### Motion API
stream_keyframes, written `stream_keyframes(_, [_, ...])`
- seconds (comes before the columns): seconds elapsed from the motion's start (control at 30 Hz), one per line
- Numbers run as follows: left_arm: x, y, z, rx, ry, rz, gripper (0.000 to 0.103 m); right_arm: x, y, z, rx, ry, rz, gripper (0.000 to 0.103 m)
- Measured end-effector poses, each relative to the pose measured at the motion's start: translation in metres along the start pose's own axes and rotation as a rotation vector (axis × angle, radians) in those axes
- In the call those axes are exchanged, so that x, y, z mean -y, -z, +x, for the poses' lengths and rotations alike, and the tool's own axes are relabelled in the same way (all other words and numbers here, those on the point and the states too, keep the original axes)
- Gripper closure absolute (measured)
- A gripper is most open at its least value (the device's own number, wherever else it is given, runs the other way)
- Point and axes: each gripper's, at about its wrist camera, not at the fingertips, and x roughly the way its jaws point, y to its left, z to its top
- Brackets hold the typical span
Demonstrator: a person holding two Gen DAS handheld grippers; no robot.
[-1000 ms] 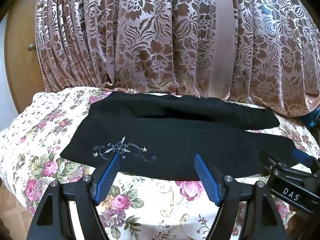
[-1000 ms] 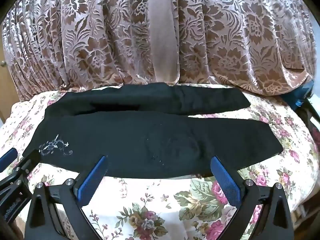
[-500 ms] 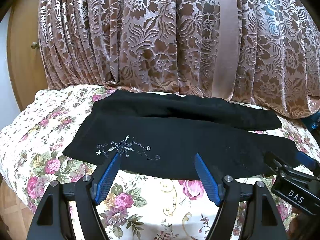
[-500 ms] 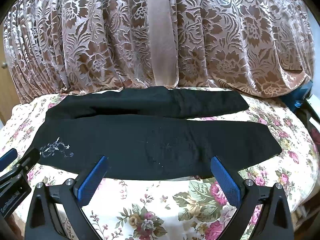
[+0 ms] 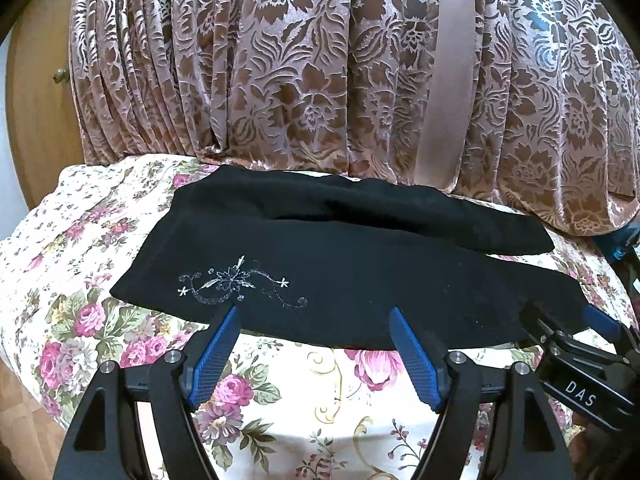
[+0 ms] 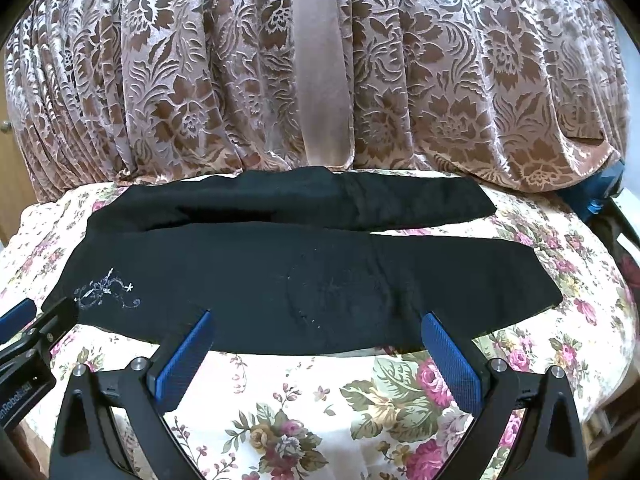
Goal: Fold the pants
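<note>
Black pants (image 5: 360,264) lie flat on a floral-covered table (image 5: 300,392), waist to the left, the two legs stretching right, one behind the other. A silver floral embroidery (image 5: 236,284) marks the near hip. The pants also show in the right wrist view (image 6: 320,264). My left gripper (image 5: 314,316) is open and empty, its tips at the pants' near edge by the embroidery. My right gripper (image 6: 316,320) is open and empty at the near edge of the front leg. Each gripper shows at the side of the other's view.
A brown and pink patterned curtain (image 5: 320,80) hangs right behind the table. A wooden door with a knob (image 5: 60,76) is at the far left. A blue object (image 6: 600,192) sits at the table's far right. The table's near edge drops off below the grippers.
Both grippers have drawn back and up slightly, so the pants sit a bit lower and smaller in view. Both stay open; the pants have not moved.
</note>
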Motion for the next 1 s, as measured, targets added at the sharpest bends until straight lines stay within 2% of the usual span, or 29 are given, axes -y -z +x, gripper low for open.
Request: stream_keyframes(1.0, [-0.011, 0.002, 0.004, -0.012, 0.002, -0.045, 0.025, -0.016, 0.002, 0.007, -0.026, -0.007, -0.055, 0.000])
